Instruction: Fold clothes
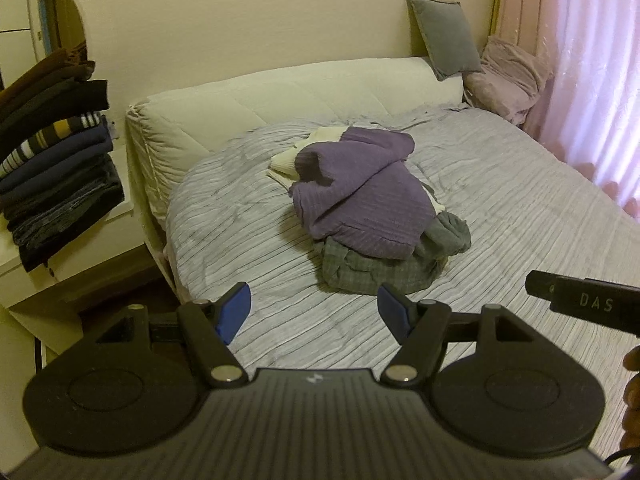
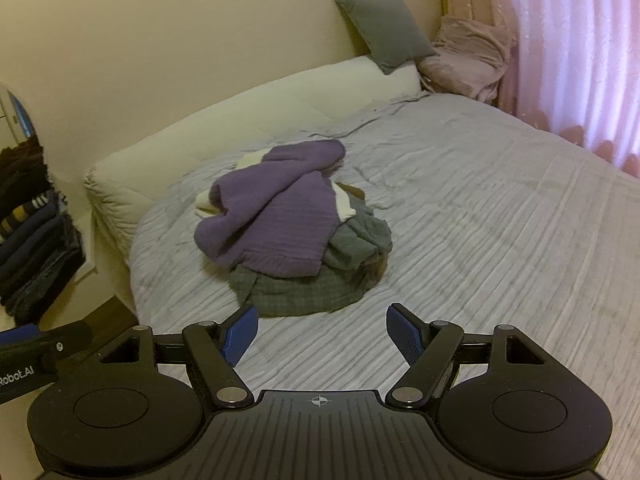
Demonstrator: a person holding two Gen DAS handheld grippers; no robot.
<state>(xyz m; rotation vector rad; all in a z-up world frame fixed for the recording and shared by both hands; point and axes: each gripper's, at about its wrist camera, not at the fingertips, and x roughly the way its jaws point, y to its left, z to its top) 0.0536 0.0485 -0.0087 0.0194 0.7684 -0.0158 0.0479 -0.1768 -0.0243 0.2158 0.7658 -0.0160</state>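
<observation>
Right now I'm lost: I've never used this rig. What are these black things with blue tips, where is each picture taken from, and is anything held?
They are two hand-held grippers, each with a camera looking along its fingers. One picture comes from the left gripper, the other from the right gripper. Both stand open over the bed and hold nothing. On the bed lies a pile of unfolded clothes: a purple sweater on top, grey garments beneath. Folded clothes are stacked at the left.

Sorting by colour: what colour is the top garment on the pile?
Purple; the top garment shows best in the right wrist view.
</observation>
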